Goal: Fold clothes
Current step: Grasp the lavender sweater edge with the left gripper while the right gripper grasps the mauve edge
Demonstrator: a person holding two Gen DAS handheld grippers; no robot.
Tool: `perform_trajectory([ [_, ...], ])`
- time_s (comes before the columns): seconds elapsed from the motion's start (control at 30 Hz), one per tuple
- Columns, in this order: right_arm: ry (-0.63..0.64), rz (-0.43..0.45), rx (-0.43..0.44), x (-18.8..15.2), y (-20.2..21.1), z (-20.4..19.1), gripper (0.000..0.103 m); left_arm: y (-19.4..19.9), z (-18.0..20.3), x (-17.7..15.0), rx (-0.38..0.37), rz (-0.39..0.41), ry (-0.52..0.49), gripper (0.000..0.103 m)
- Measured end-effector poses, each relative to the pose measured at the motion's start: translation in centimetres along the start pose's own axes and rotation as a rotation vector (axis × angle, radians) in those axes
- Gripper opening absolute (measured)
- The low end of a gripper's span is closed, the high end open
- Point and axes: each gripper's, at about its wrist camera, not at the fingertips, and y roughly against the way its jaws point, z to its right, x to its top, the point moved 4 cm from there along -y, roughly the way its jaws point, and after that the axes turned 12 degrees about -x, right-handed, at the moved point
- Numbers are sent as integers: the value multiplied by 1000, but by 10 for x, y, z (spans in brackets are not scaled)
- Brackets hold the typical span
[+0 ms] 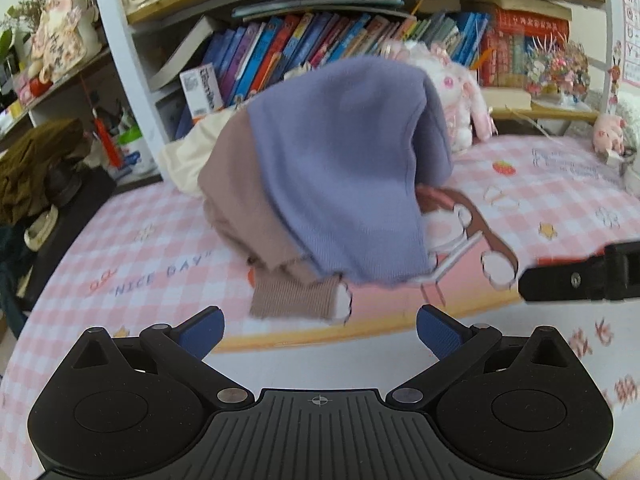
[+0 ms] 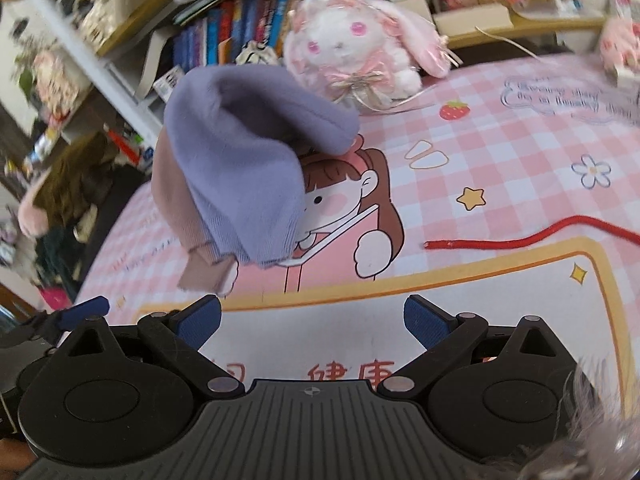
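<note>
Left tongs: released, empty, near edge of worktop.
Right tongs: released, empty.
Garment: bunched purple-and-mauve heap, far of both tongs, centre-left.
Long axis: near–far, cuff nearest.
Nearer: left tongs, judged.

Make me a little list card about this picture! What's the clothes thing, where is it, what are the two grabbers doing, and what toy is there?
clothing: purple and brown garment, bunched in a heap, not folded flat
where: on the pink checked bedsheet, partly covering the cartoon girl print
left gripper: open, holding nothing, short of the garment
right gripper: open, holding nothing
toy: white and pink plush bunny behind the garment
also there: red cord on the sheet; bookshelf behind
</note>
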Motion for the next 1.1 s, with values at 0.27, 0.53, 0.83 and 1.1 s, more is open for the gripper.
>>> perform_trajectory([
  [0.27, -168, -21, 67, 26, -7, 28, 98, -27, 24, 39, 40, 75, -92, 102],
  [0.53, -321, -7, 105, 51, -8, 59, 97, -63, 51, 77, 171, 160, -222, 101],
  [0.83, -452, -15, 222, 66, -12, 70, 97, -96, 44, 99, 314, 178, -289, 9],
  [1.1, -619, -110, 443, 59, -33, 57, 97, -25, 52, 77, 205, 247, -355, 6],
])
